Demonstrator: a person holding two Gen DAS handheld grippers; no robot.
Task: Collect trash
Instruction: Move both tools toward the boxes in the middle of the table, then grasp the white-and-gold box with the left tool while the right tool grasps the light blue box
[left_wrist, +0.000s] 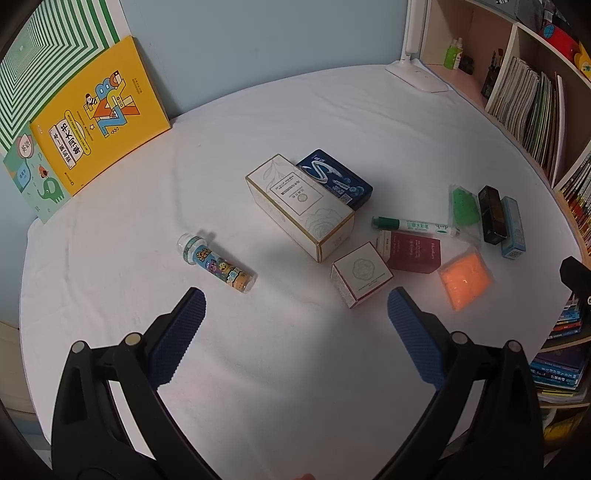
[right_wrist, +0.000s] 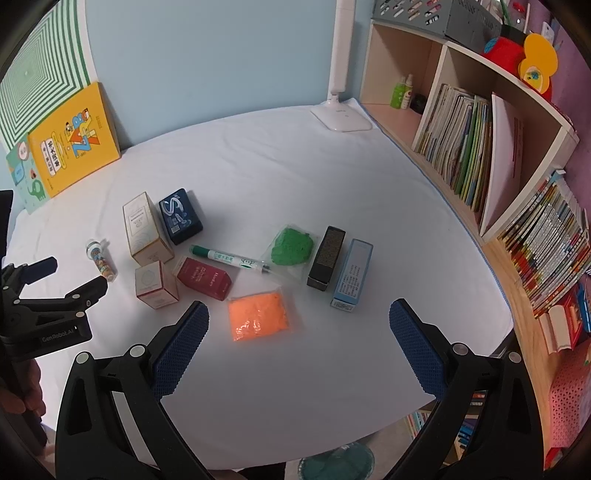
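Observation:
Small items lie scattered on a white-covered table (left_wrist: 295, 122): a tall cream box (left_wrist: 299, 210), a navy box (left_wrist: 336, 179), a small white cube box (left_wrist: 360, 275), a maroon box (left_wrist: 412, 251), a green marker (left_wrist: 413, 225), an orange bag (left_wrist: 465, 280), a green bag (left_wrist: 463, 206), a black box (left_wrist: 491, 214), a pale blue box (left_wrist: 513, 227) and a sticker-covered clear tube (left_wrist: 216, 262). My left gripper (left_wrist: 295, 306) is open, hovering short of the cube box and tube. My right gripper (right_wrist: 299, 317) is open above the orange bag (right_wrist: 258, 317).
Picture books (left_wrist: 99, 110) lean on the blue wall at the left. A white desk lamp (right_wrist: 341, 114) stands at the back. A bookshelf (right_wrist: 480, 155) full of books runs along the right edge. A hand (right_wrist: 22, 387) holds the left gripper (right_wrist: 79, 278).

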